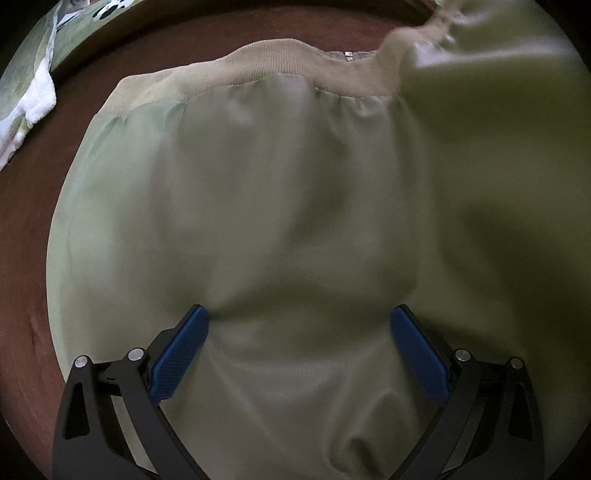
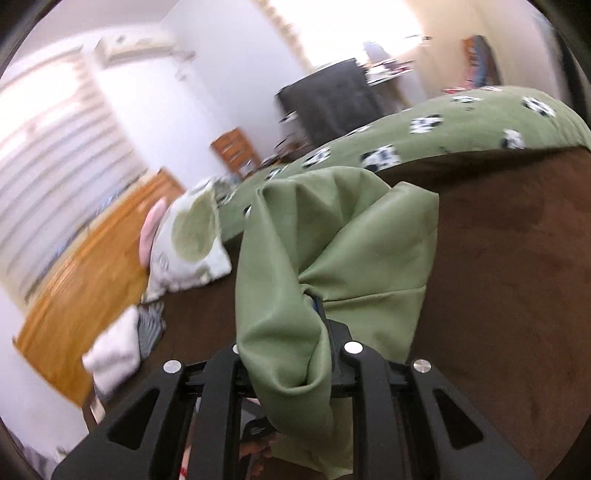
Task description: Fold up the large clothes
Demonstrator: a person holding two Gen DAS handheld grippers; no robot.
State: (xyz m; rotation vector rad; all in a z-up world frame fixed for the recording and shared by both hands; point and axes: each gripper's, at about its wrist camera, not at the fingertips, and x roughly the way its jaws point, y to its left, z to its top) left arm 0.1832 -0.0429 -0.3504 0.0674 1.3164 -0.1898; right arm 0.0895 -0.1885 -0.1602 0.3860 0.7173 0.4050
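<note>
A light green jacket [image 1: 280, 206] with a tan ribbed hem [image 1: 266, 62] lies spread on the brown bed surface [image 1: 22, 258]. My left gripper [image 1: 299, 332] is open, its blue pads [image 1: 181, 354] resting apart on the jacket's fabric. A raised fold of the jacket [image 1: 498, 129] hangs at the right. My right gripper [image 2: 314, 302] is shut on a bunch of the green jacket fabric [image 2: 332, 251], held up above the brown surface [image 2: 509, 280]; its fingertips are hidden by the fabric.
A green panda-print quilt [image 2: 443, 129] lies at the far edge of the bed, also in the left wrist view [image 1: 74, 29]. A white and green pillow [image 2: 188, 243] and folded white and striped cloths [image 2: 122, 350] lie at the left. A wooden floor [image 2: 81, 277] lies beyond.
</note>
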